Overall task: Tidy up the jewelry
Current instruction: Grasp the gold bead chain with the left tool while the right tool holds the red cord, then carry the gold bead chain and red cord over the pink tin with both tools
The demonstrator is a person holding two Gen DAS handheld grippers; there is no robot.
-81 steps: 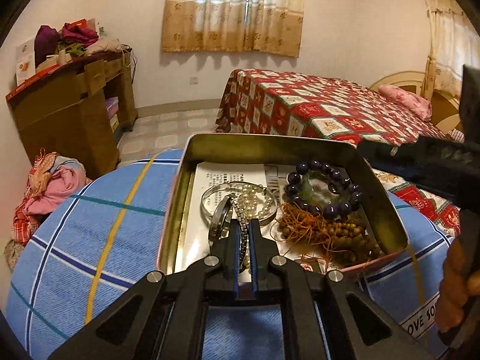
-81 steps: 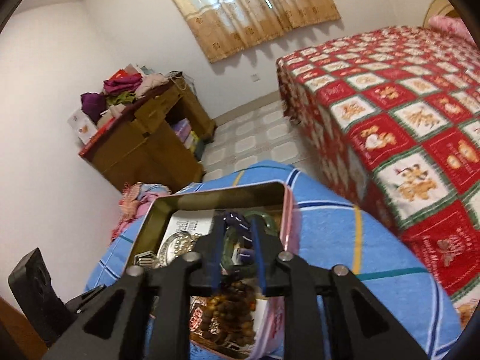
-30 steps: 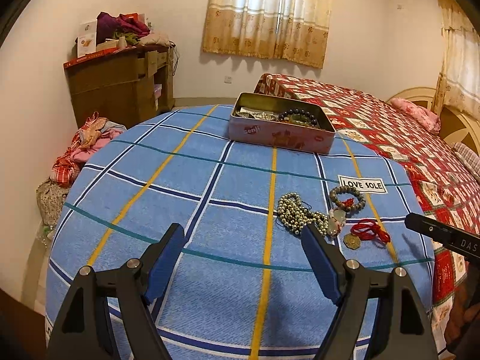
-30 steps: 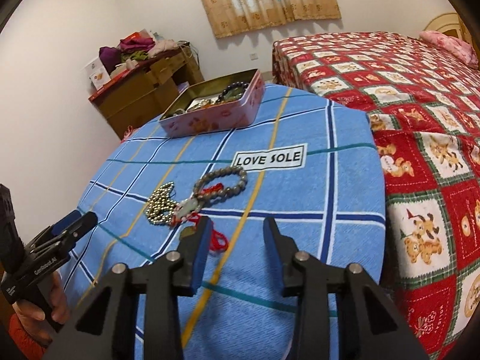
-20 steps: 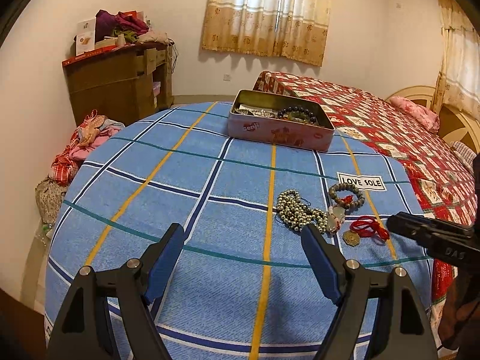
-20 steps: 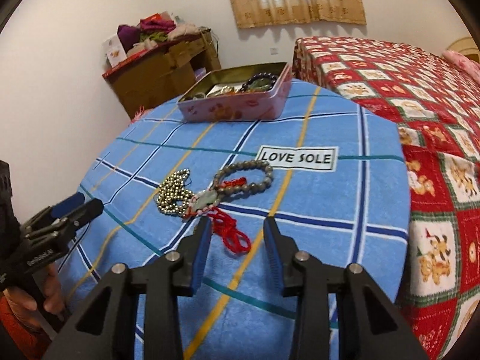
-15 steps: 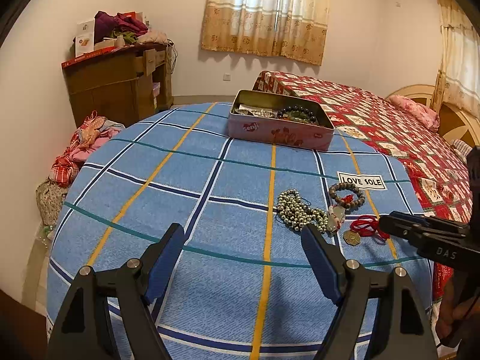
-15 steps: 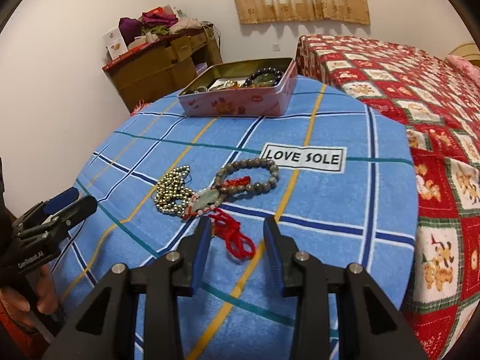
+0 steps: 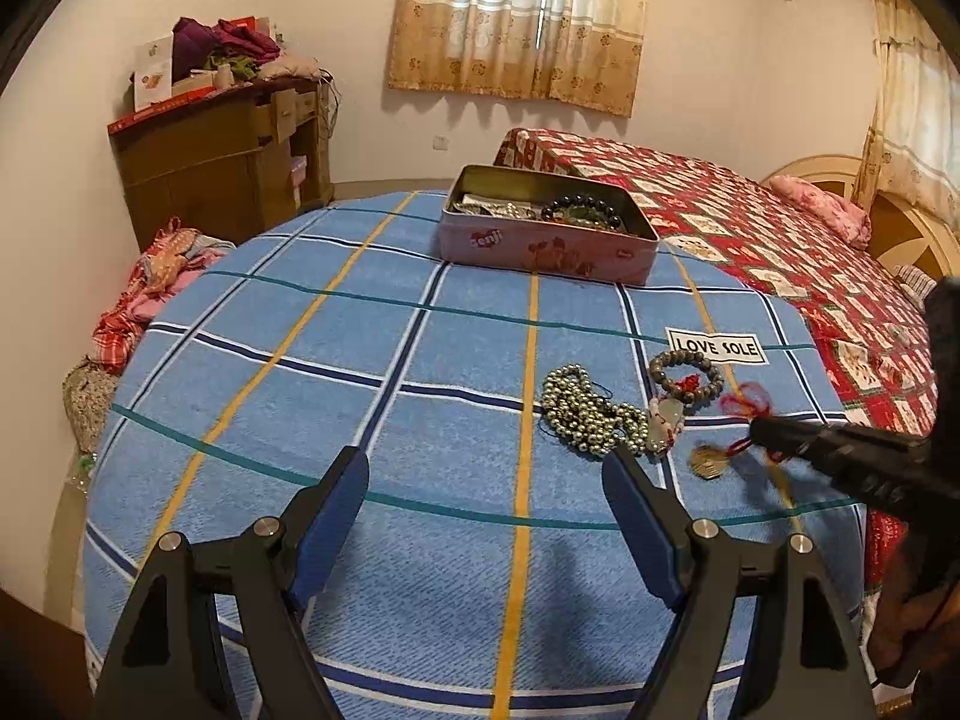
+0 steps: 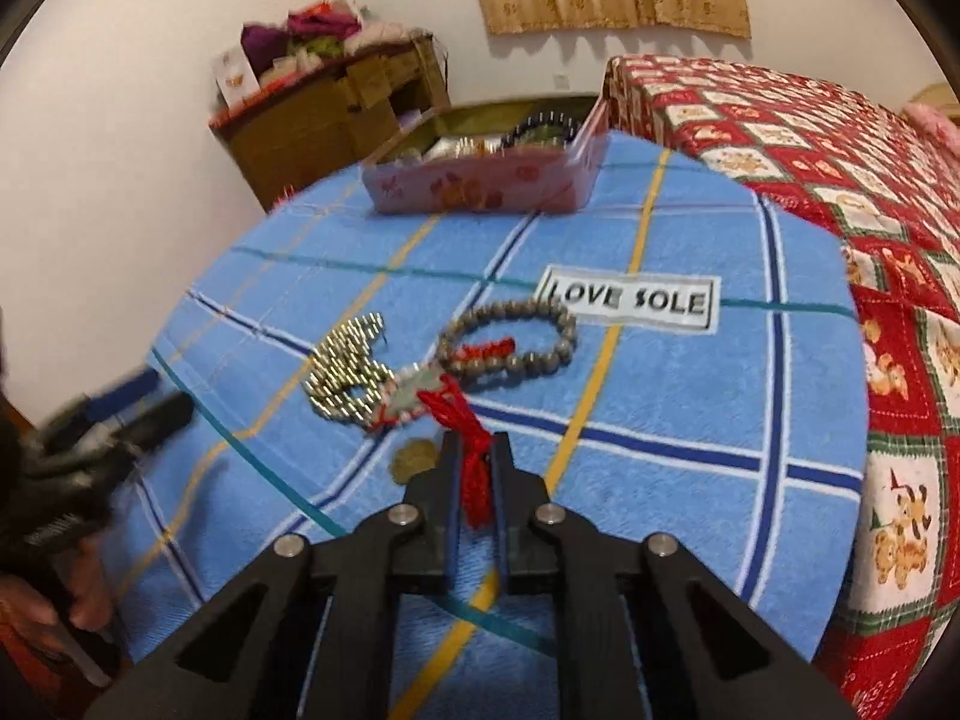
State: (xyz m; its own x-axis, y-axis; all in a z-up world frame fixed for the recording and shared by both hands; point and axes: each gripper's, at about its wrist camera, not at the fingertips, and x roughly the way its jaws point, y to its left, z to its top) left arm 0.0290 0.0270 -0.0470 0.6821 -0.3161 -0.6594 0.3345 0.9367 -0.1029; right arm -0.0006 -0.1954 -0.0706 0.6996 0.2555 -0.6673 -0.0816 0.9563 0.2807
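A pink tin with jewelry in it stands at the far side of the blue checked table; it also shows in the right wrist view. Nearer lie a silver bead necklace, a grey bead bracelet, a pale pendant and a coin charm on a red cord. My right gripper is shut on the red cord, with the coin beside its left finger. My left gripper is open and empty above the near table.
A bed with a red patterned cover stands right of the table. A wooden dresser piled with clothes stands at the back left. Clothes lie on the floor by the table. A "LOVE SOLE" label marks the cloth.
My right gripper has moved forward to the red cord and closed on it. Both grippers had earlier drawn back from the tin. My left gripper stays open and still.
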